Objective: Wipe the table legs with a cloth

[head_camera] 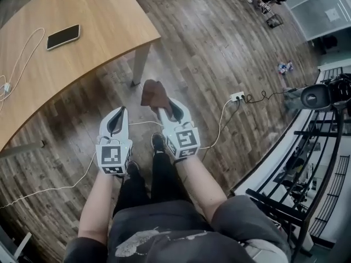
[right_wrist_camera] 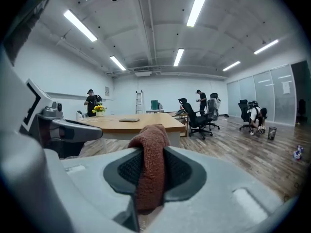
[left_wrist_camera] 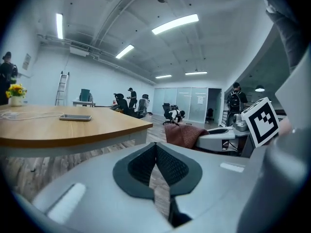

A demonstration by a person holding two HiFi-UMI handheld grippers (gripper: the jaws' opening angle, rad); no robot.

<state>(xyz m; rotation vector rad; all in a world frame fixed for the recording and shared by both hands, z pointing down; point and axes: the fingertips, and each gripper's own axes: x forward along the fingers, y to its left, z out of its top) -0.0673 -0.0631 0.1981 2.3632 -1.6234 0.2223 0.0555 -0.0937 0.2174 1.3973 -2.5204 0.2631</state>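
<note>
Cloth [head_camera: 154, 93] first, the rust-brown towelling one: where is it?

Pinched in the right hand-held gripper [head_camera: 164, 110]. In the right gripper view a fold of it fills the gap between the two dark ribbed pads, and the jaws are pressed onto it from both sides. The rest bunches out past the tips, above the dark wood-plank floor [head_camera: 219, 43].

How close to the counter?

Near the foot of the pale counter leg [head_camera: 139, 64], but apart from it. The light wooden counter [head_camera: 93, 53] lies up and to the left, with a black phone [head_camera: 63, 36] flat on top.

And the left hand-held gripper [head_camera: 119, 112]?

Its jaws meet at the tips with nothing between them. Only floor shows through the slit lower down.

How are the arms held?

Both bare forearms [head_camera: 98, 201] reach forward and down from the body. The grippers sit side by side just above the person's black shoes, both pointing towards the counter leg. A white cable [head_camera: 220, 126] trails across the floor beneath them.
</note>
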